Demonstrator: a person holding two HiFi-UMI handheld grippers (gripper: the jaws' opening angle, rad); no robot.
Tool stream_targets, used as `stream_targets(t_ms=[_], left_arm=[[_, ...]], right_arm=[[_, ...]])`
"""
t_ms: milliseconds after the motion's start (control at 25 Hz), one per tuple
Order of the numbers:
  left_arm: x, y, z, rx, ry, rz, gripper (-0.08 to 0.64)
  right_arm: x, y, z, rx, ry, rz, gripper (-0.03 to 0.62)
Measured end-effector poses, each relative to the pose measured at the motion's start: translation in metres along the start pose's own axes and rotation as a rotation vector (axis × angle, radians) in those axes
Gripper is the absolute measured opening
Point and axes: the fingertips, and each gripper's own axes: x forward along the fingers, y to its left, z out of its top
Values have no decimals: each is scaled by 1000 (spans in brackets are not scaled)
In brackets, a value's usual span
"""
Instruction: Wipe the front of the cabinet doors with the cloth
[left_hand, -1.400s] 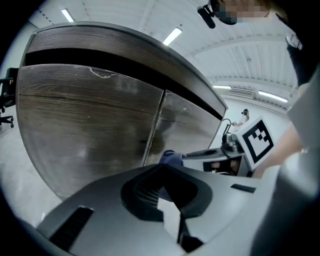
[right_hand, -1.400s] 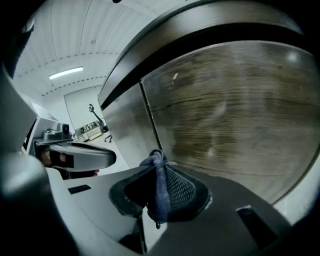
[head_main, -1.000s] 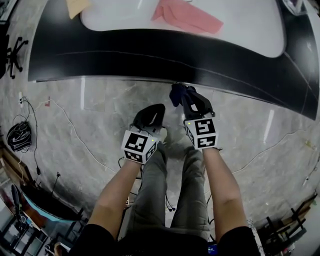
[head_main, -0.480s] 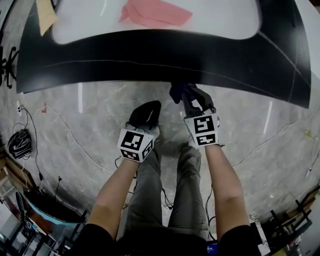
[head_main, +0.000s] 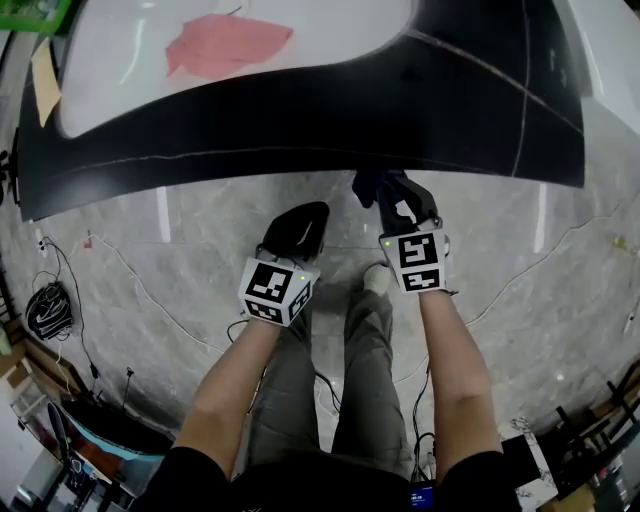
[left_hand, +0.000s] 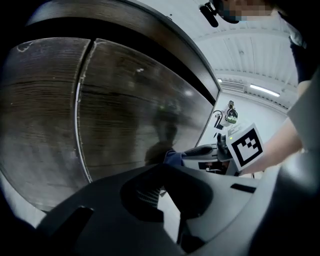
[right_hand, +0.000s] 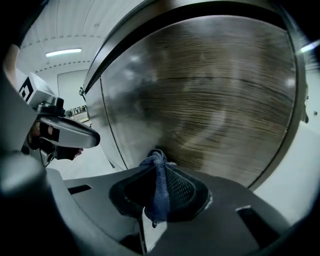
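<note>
The dark wood-grain cabinet doors (head_main: 300, 120) curve across the top of the head view, with a thin seam between two panels (left_hand: 82, 100). My right gripper (head_main: 392, 192) is shut on a dark blue cloth (head_main: 362, 186). The cloth's bunched end (right_hand: 159, 172) sticks out past the jaws, right at the door front (right_hand: 210, 95); I cannot tell whether it touches. My left gripper (head_main: 298, 228) hangs lower left of it, a little back from the doors, jaws together with nothing in them. From the left gripper view the right gripper (left_hand: 202, 151) and the cloth (left_hand: 173, 158) show beside the door.
A pink cloth (head_main: 225, 45) and a tan sheet (head_main: 45, 80) lie on the cabinet's white top (head_main: 330, 30). Cables (head_main: 45, 310) trail over the marbled floor (head_main: 150, 260) at the left. My legs stand below the grippers.
The cabinet has come nearer and swung left in the head view. The right gripper with the cloth has moved up to the door's lower edge. The left gripper kept its place.
</note>
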Motion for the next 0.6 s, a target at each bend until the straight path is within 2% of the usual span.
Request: stream_targets(t_ms=[600], left_arm=[[54, -68, 11, 58, 20, -81, 0]], right_arm=[[-54, -102, -43, 99, 17, -149, 66]])
